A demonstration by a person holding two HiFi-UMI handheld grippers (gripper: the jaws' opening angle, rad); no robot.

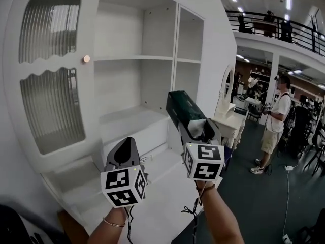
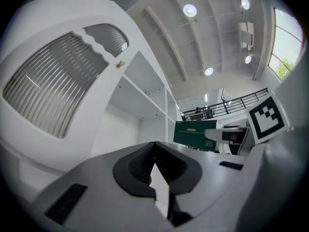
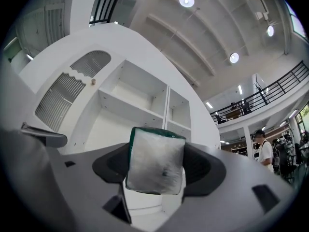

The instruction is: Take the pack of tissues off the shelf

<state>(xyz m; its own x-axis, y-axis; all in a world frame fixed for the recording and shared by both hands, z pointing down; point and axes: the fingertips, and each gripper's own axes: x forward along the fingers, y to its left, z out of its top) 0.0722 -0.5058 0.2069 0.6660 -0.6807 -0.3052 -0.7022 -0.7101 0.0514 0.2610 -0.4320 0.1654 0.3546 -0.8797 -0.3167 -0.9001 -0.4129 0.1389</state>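
The pack of tissues [image 1: 184, 111] is dark green with a clear plastic end [image 3: 157, 161]. It is held in the air in front of the white cabinet's open shelves [image 1: 134, 117], clear of them. My right gripper [image 1: 197, 130] is shut on the pack, its pads pressing both sides. In the left gripper view the pack [image 2: 195, 135] shows off to the right. My left gripper [image 1: 123, 149] is lower and to the left, in front of the cabinet's bottom ledge. Its jaws meet at the tips [image 2: 154, 151] with nothing between them.
The cabinet door [image 1: 48, 75] with ribbed glass and a round knob [image 1: 86, 59] stands open at the left. A white dressing table with a mirror [image 1: 229, 117] is beside the cabinet. A person [image 1: 274, 121] stands at the right, and a cable [image 1: 288, 187] lies on the floor.
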